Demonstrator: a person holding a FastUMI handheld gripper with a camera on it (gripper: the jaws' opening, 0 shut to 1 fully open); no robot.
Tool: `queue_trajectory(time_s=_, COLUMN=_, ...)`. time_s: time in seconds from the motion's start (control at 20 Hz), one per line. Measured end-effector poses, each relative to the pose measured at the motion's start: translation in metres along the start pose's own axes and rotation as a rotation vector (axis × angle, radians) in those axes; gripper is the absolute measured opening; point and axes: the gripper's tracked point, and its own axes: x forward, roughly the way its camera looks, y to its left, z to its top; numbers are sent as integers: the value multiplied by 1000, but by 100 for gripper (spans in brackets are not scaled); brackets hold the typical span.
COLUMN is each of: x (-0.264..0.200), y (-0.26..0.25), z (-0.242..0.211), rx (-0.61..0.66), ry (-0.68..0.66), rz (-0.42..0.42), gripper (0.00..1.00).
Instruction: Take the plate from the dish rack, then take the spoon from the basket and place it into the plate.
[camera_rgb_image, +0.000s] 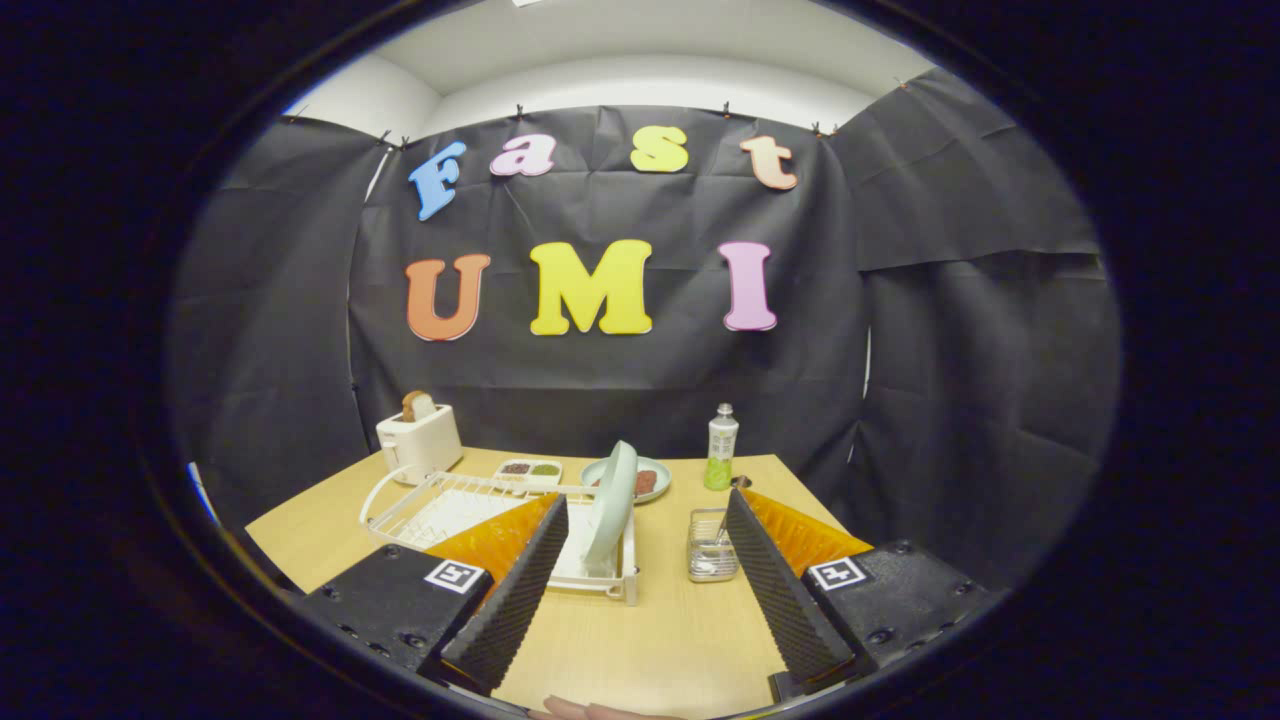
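Gripper view: gripper (647, 510) spread wide, grasping nothing. Pale green round plate (612, 505) stands upright in white wire dish rack (440, 505). Bare wooden table (640, 630) lies between the fingers.

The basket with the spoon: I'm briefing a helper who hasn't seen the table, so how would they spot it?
On the light wooden table, look right of the white wire dish rack, just ahead of the open gripper. The small clear square basket holds a metal spoon and stands before the green bottle.

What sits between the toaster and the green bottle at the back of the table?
In the gripper view, between the toaster and the bottle lie a small two-part dish of dark and green bits, then a plate holding something reddish, partly hidden behind the upright plate in the rack.
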Motion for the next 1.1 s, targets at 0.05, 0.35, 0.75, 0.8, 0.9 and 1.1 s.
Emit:
queue_trajectory(time_s=0.05, x=9, y=4, z=5, rx=-3, ry=36, rz=17, gripper=100)
queue_trajectory(time_s=0.35, x=80, y=3, z=26, rx=6, ry=302, rz=8, gripper=100)
queue_trajectory(time_s=0.75, x=170, y=-5, z=26, rx=-98, ry=551, rz=-155, gripper=100)
queue_trajectory(time_s=0.8, x=177, y=-5, z=19, rx=-116, ry=601, rz=-180, gripper=100)
queue_trajectory(time_s=0.9, x=187, y=-2, z=7, rx=-143, ry=678, rz=-224, gripper=100)
queue_trajectory(time_s=1.1, x=217, y=-4, z=4, rx=-194, ry=720, rz=-314, gripper=85)
